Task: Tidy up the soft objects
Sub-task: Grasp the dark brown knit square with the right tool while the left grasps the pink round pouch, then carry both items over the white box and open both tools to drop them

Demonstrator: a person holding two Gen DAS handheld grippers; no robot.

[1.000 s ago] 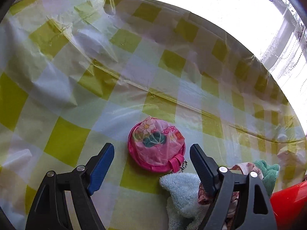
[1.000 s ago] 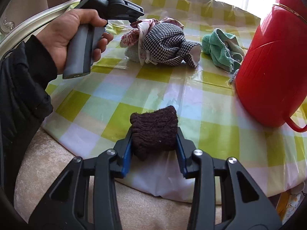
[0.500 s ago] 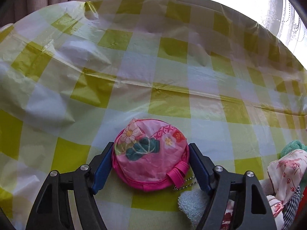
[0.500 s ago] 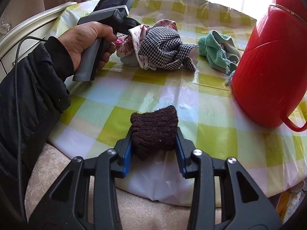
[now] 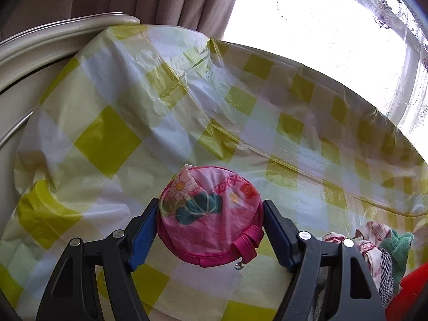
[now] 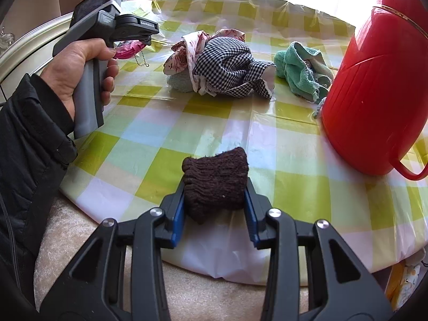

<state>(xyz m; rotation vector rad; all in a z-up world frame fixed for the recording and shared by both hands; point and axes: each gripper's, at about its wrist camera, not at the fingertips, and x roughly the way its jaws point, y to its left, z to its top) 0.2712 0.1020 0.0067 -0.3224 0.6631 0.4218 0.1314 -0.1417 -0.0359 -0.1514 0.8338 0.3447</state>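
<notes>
A checked counter is carrying the scene, with one red jug standing at its right side. Beside the jug, one green towel is lying crumpled, and near it one heap of rags, houndstooth and floral cloth bundled over something pale and fluffy, is sitting untouched at mid-counter; how many pieces are in it cannot be told. The left gripper is clenching one round pink pouch, its pads pressing both sides, the pouch appearing raised clear of the cloth with its bead chain dangling. The jaws have just been closing onto it. The right gripper is gripping one dark brown knit roll tight, holding it over the near edge of the counter. A person's hand is working the left handle. By the look of it, sorting is only partway: two soft items are in hand, neither yet put down anywhere, while the towel and the heap are waiting, and no sorted group is showing.
</notes>
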